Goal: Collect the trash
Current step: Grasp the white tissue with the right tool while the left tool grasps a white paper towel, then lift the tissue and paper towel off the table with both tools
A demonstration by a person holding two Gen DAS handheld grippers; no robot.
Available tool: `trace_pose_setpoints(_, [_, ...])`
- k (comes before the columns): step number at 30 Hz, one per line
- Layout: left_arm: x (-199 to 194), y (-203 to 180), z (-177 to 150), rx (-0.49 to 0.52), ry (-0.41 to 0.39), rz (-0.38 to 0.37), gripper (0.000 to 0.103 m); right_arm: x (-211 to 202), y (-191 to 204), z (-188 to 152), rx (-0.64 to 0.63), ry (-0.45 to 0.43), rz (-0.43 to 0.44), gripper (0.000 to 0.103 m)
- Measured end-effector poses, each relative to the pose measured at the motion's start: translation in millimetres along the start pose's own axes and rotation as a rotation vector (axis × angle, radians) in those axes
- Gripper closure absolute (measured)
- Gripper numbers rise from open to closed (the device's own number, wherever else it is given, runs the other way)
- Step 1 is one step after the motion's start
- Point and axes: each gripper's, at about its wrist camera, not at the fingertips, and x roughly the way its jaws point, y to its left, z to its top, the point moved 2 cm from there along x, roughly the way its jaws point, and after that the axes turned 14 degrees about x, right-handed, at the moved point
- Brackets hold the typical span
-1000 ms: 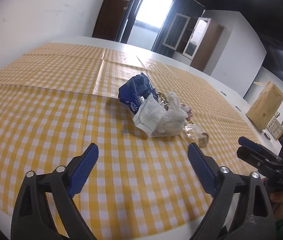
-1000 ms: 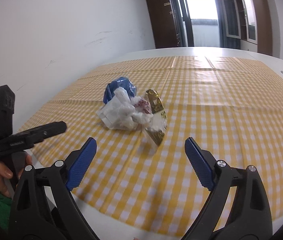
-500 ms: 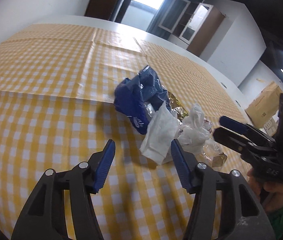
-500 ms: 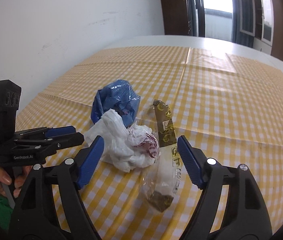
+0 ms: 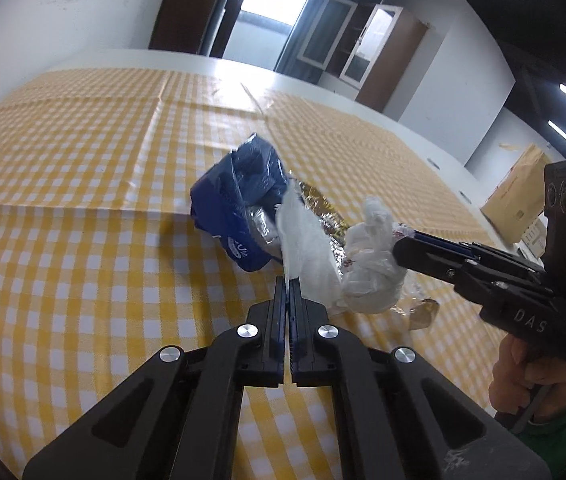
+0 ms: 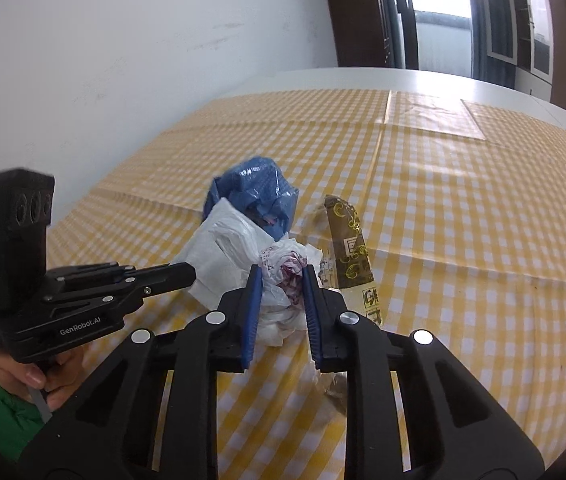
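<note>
A heap of trash lies on the yellow checked tablecloth (image 5: 83,200): a crumpled blue bag (image 5: 239,196), a white paper napkin (image 5: 307,252), a crumpled white plastic bag (image 5: 371,276) and a brown and gold wrapper (image 6: 349,248). My left gripper (image 5: 287,284) is shut on the edge of the white napkin. My right gripper (image 6: 281,284) is shut on the white plastic bag (image 6: 283,276) with red print, the blue pads pressing its sides. The right gripper also shows in the left wrist view (image 5: 403,246), the left gripper in the right wrist view (image 6: 187,272).
A white wall (image 6: 123,60) borders the table on the left. A brown cardboard box (image 5: 519,200) stands beyond the table's right edge. Cabinets and a bright doorway (image 5: 275,12) are at the back.
Both grippers have moved forward onto the heap and closed, the left on the napkin, the right on the white plastic bag.
</note>
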Motion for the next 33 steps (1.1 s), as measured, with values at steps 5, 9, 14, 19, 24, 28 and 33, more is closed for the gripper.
trace_pose_setpoints(5, [-37.7,-6.5,-5.9,-0.033,-0.074,0.007,0.103,-37.5,-4.0,-6.3,0.04,-0.06,0.031,0.084])
trace_pose_setpoints(9, [-63.4,-17.4,-12.8,-0.037,-0.11,0.008,0.103,-58.4,-4.1,-20.3,0.052,-0.083,0.043,0.084])
trace_pose_setpoints(14, [-95.1,-32.5,-23.4,-0.032,-0.146,0.013,0.103,-78.4,-5.6,-43.8,0.054,-0.098,0.025,0.084])
trace_pose_setpoints(19, [-125.7,-51.2,-30.0,-0.003,-0.183,0.019,0.103,-100.0,-3.3,-67.6,0.074,-0.12,0.043,0.084])
trace_pose_setpoints(24, [-153.5,-70.2,-38.5,0.018,-0.221,0.023,0.103,-122.8,7.5,-91.6,0.041,-0.152,0.022,0.084])
trace_pose_setpoints(28, [-178.4,-85.6,-48.0,0.028,-0.263,0.011,0.103,-144.7,14.7,-108.5,0.026,-0.169,0.02,0.084])
trace_pose_setpoints(33, [-205.2,-109.1,-59.2,0.065,-0.29,-0.007,0.103,-169.2,21.2,-129.8,0.016,-0.194,0.029,0.084])
